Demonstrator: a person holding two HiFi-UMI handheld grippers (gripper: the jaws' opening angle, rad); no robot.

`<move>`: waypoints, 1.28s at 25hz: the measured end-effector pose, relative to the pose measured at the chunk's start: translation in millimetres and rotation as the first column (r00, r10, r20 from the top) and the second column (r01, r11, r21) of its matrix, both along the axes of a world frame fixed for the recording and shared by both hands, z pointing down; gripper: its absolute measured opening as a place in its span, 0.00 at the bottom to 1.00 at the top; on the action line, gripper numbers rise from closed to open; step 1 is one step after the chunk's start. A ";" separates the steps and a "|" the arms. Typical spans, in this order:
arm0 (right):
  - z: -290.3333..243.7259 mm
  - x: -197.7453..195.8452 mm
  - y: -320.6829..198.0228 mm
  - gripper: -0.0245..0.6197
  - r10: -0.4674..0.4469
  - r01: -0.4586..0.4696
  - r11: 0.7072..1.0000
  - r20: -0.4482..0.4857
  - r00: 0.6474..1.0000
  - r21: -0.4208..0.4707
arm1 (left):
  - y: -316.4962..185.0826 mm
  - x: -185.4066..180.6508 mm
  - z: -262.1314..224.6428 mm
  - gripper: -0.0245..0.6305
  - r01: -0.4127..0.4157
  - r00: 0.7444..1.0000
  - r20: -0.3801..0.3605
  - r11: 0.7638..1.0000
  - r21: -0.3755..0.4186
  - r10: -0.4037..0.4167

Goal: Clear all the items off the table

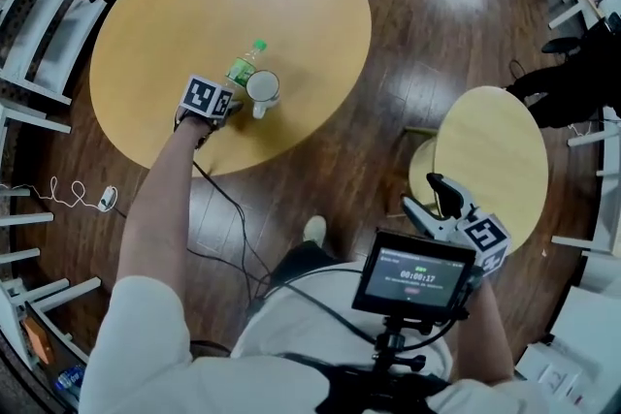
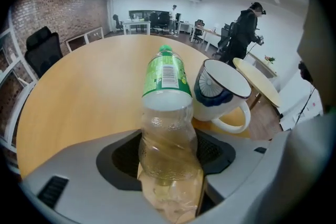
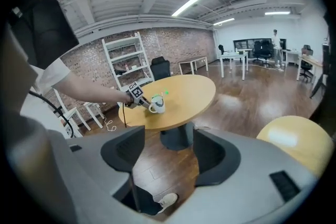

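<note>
Closest to the head camera is a small black monitor (image 1: 415,279) on the chest rig, its screen lit. Just beyond the monitor's upper right corner, the right gripper (image 1: 432,202) hangs over the near edge of a small round pale-wood table (image 1: 500,145). Its jaws stand apart with nothing between them. Through the gap its own view shows only dark wooden floor (image 3: 157,165) and a light shoe (image 3: 168,199).

Across the floor stands a large round light-wood table (image 1: 184,5). The left gripper (image 1: 225,104) reaches over its near edge on an outstretched bare arm (image 1: 160,199). Its jaws are clamped on a clear plastic bottle with a green label and green cap (image 2: 167,107). The dark pads lie against both sides of the bottle's see-through lower body. The bottle slants away from the gripper, cap end pointing toward the middle of the table. Whether its base rests on the tabletop cannot be told, since the gripper covers it.

Just beside the bottle, on its right, a white ceramic mug with a dark blue pattern and dark rim (image 2: 223,93) stands upright on the table. Its handle is turned toward the near edge. Bottle and mug look close enough to touch, though no view settles it. Black cables (image 1: 228,218) trail over the floor below the table edge.
</note>
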State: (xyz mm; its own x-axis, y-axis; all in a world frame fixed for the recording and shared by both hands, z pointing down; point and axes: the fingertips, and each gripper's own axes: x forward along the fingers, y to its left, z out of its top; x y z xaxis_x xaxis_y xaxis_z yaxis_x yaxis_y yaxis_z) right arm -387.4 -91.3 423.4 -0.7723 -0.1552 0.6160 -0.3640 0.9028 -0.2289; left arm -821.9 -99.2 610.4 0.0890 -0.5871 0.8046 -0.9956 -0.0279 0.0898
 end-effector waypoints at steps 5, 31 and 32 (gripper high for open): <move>-0.6 -20.4 0.0 0.50 -0.045 0.045 0.999 -0.018 0.999 0.007 | -11.4 9.8 9.7 0.48 -0.094 0.996 0.000 0.995 -0.040 0.094; 6.6 57.8 21.0 0.50 0.041 -0.040 0.999 -0.020 0.999 0.036 | 58.9 6.8 -66.6 0.61 -0.050 0.945 0.326 0.991 0.125 0.006; 4.1 67.6 25.0 0.50 0.053 -0.052 0.998 -0.013 0.999 0.044 | 64.5 16.9 -82.5 0.61 -0.034 0.945 0.327 0.985 0.169 -0.023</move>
State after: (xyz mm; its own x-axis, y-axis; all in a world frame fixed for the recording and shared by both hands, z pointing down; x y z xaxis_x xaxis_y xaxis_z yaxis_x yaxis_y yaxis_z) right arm -319.8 -66.3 427.4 -0.7538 -0.2221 0.6184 -0.4138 0.8915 -0.1842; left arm -805.0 -34.7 528.0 -0.1581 -0.7179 0.6780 -0.9689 -0.0194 -0.2465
